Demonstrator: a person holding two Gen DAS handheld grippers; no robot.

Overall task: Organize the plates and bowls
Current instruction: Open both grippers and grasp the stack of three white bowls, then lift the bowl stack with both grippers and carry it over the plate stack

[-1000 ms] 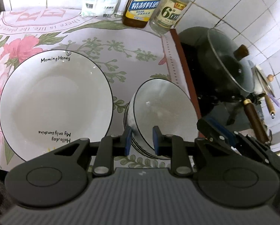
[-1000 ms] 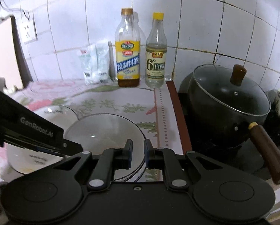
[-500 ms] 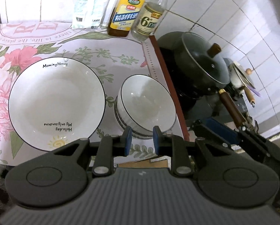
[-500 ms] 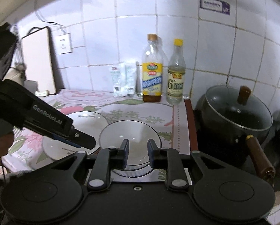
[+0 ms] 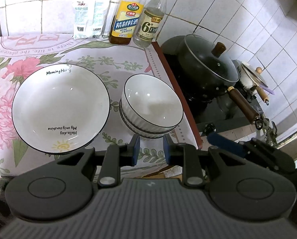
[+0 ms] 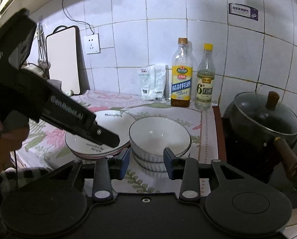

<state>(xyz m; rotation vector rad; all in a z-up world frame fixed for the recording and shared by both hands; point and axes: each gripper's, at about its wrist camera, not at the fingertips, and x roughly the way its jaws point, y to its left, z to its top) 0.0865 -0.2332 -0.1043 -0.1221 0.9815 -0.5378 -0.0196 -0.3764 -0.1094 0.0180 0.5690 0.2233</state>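
Observation:
A stack of white black-rimmed plates (image 5: 60,107) with printed words lies on the flowered cloth, and several white ribbed bowls (image 5: 152,107) are nested just right of it. My left gripper (image 5: 150,149) hovers in front of the bowls; its jaws are opening, the gap is narrow and nothing is between them. In the right wrist view the bowls (image 6: 160,137) sit just beyond my right gripper (image 6: 146,159), whose jaws are opening with no pad touching them. The left gripper (image 6: 108,137) reaches over the plates (image 6: 116,121). The right gripper's blue finger (image 5: 226,144) shows at the lower right.
Two sauce bottles (image 5: 126,22) (image 5: 150,25) and white packets (image 5: 88,20) stand against the tiled wall. A lidded black pot (image 5: 208,67) with a wooden handle sits on the stove right of the cloth's edge. A cutting board (image 6: 64,59) leans at the back left.
Both grippers have drawn back from the nested bowls, so more of the counter shows. The right gripper's jaws have spread apart. Plates and bowls have not moved.

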